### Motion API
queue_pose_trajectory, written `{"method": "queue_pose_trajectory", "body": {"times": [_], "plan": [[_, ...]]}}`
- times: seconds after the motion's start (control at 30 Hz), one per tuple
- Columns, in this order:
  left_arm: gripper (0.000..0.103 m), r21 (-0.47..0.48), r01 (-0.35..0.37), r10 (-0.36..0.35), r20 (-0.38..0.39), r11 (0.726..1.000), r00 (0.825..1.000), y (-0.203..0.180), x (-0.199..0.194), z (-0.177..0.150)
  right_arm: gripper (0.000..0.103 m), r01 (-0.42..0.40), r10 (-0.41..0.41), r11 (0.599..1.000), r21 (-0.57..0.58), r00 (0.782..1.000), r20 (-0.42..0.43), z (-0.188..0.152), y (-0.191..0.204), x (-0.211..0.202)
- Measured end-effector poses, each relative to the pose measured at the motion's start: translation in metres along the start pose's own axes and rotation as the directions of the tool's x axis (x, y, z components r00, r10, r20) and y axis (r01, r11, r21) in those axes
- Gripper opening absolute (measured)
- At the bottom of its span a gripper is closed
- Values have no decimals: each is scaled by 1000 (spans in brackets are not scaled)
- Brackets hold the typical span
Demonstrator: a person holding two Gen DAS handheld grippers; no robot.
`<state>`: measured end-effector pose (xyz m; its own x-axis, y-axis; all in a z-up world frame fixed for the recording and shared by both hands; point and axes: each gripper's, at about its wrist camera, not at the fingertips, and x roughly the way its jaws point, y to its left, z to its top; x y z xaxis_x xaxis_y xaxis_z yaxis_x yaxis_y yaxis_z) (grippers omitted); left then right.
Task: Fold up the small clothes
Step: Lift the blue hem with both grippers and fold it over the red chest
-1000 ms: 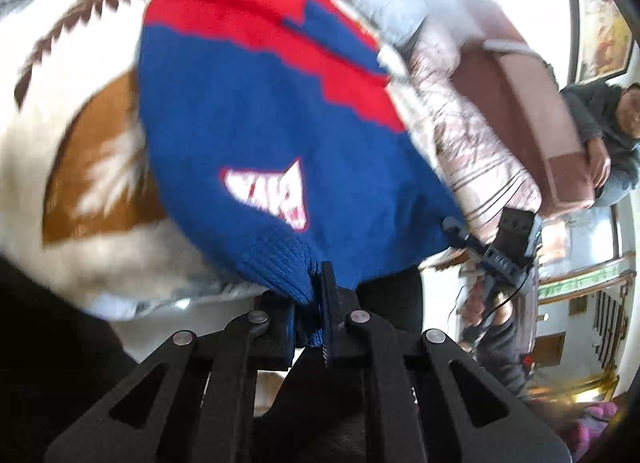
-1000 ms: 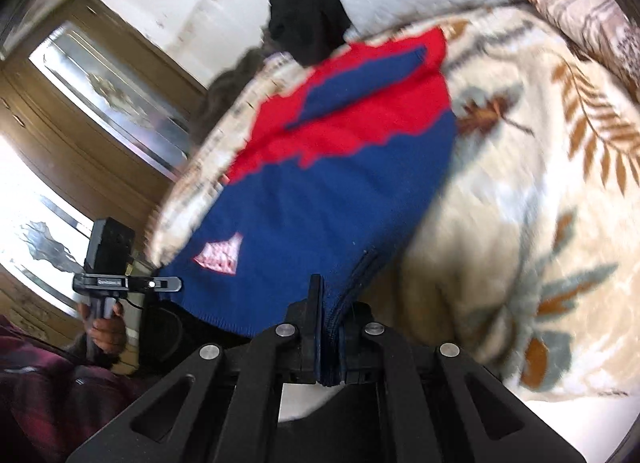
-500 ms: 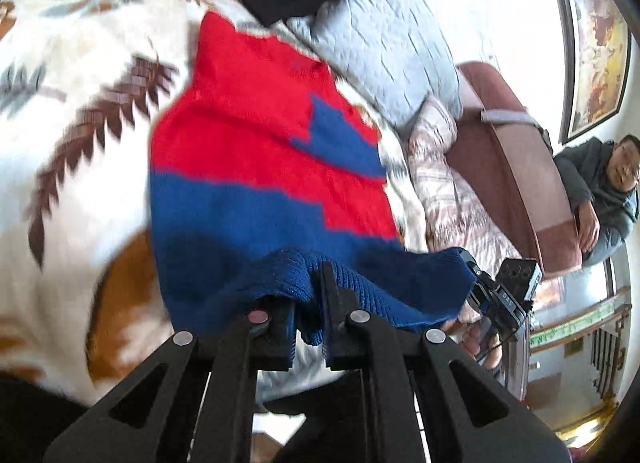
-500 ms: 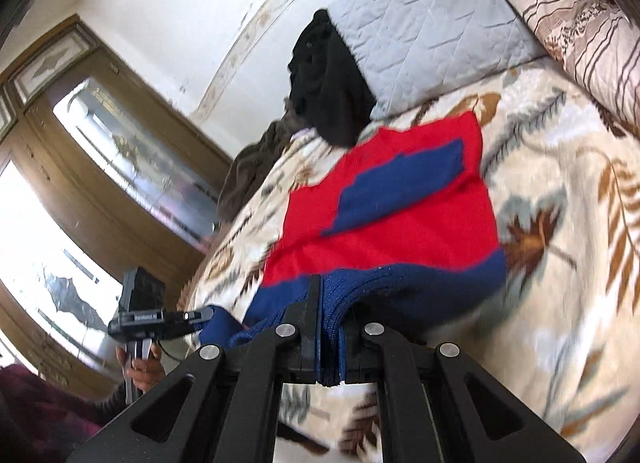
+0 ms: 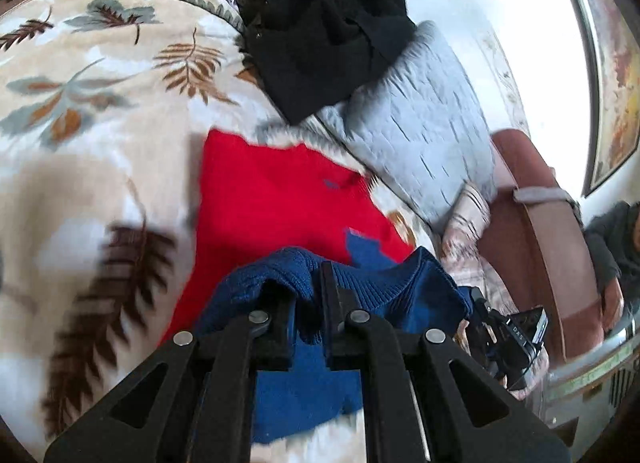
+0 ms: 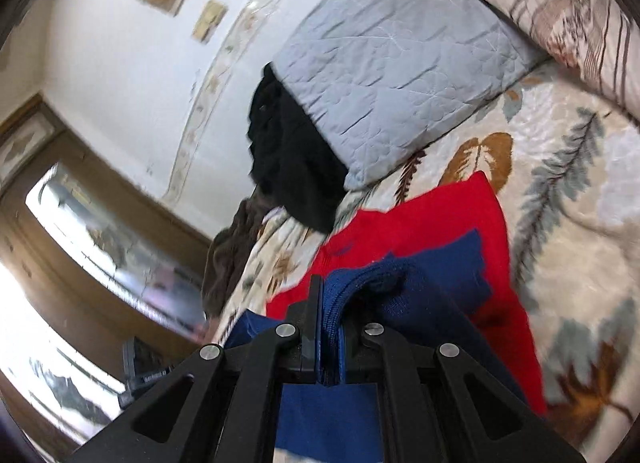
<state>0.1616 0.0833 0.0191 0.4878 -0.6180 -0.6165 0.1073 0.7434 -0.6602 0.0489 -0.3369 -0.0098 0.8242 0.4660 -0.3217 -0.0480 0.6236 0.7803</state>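
With the left gripper (image 5: 310, 295) and right gripper (image 6: 330, 327) each clamped on the blue hem of the sweater (image 5: 272, 203) lying on the bed (image 5: 80, 143), the first fold looks roughly halfway over, though blur hides the rest.

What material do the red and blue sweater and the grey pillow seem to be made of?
The sweater looks like knitted yarn, wool or acrylic: ribbed stitches show along its blue hem, with a matte surface. The grey pillow looks like smooth quilted fabric, perhaps cotton: stitched lines and puckers cross it.
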Motion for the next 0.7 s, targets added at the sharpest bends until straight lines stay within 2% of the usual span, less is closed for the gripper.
{"method": "queue_pose_trajectory", "body": {"times": [0.13,0.3,0.5,0.6,0.7], "plan": [[7,-8,-26,26,16,1000,1000,4,33,37,5,-20,16,996,90,999,44,23,-26,39],[7,-33,-72,72,-14,997,997,18,75,66,5,14,-21,987,163,999,41,44,-56,79],[7,-67,-120,116,-60,991,991,39,116,77,5,53,-60,971,233,998,25,49,-91,109],[8,-82,-122,117,-63,989,991,44,125,79,4,78,-85,955,286,996,12,47,-109,120],[8,-110,-121,112,-86,987,990,44,124,83,4,125,-127,951,284,992,-9,49,-109,126]]}}
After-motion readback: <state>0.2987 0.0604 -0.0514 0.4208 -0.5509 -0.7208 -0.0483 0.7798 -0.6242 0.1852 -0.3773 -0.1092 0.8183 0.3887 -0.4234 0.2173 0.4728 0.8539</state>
